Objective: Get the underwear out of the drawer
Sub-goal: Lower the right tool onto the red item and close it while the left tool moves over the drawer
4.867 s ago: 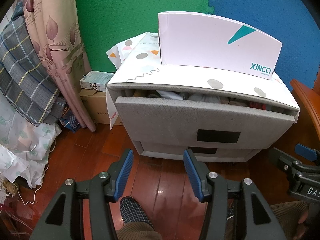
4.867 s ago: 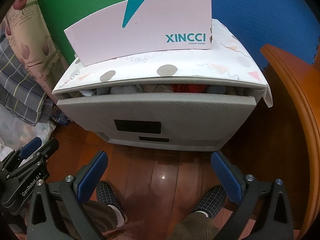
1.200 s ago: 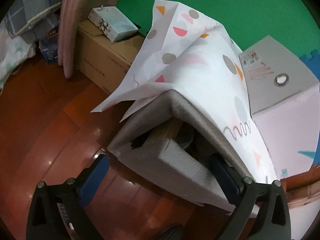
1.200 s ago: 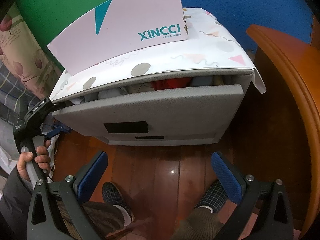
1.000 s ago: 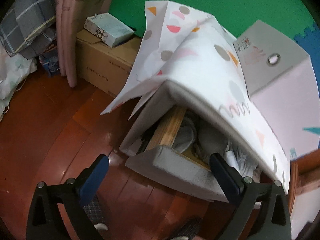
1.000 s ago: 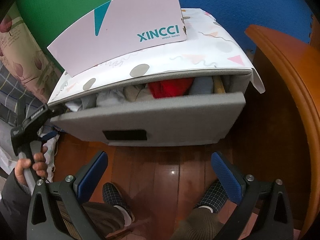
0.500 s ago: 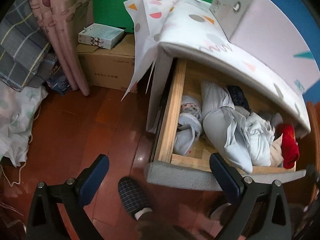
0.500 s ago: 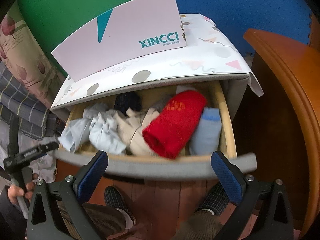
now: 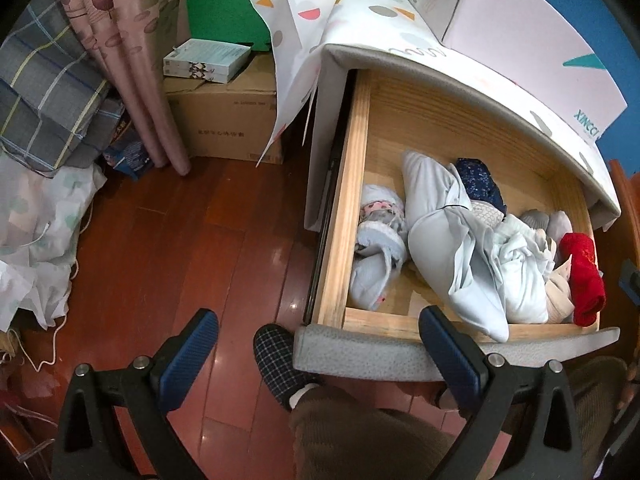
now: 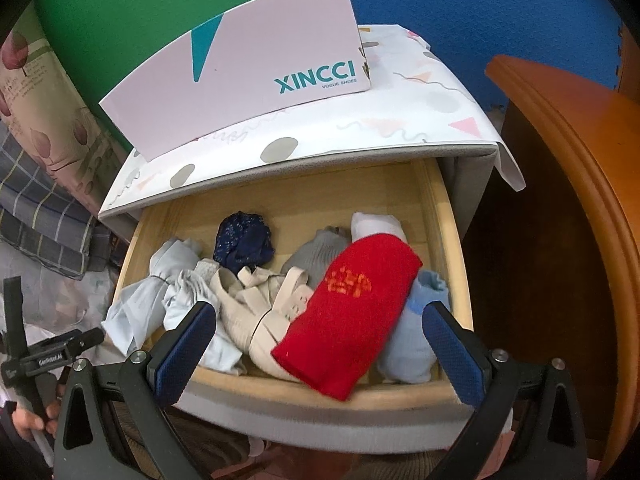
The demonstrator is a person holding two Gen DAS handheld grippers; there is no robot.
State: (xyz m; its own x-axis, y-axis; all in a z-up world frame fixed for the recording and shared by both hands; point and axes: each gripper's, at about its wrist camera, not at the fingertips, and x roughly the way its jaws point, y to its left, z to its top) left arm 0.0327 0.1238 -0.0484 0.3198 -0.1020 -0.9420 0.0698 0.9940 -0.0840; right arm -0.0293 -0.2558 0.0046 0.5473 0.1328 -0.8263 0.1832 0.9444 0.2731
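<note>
Drawer (image 10: pixel 280 398) of the cabinet (image 10: pixel 472 168) stands pulled out, its wooden tray packed with rolled underwear (image 10: pixel 256 312) beside a red roll (image 10: pixel 352 312) and a navy bundle (image 10: pixel 242 242). Right gripper (image 10: pixel 318 344) hangs with jaws spread wide and empty over the drawer's front edge, the underwear just ahead between its fingers. Left gripper (image 9: pixel 318 354), likewise released, hovers off the drawer's front left corner above the floor (image 9: pixel 192 248) and a slipper (image 9: pixel 276 356), the clothes lying ahead and to its right.
</note>
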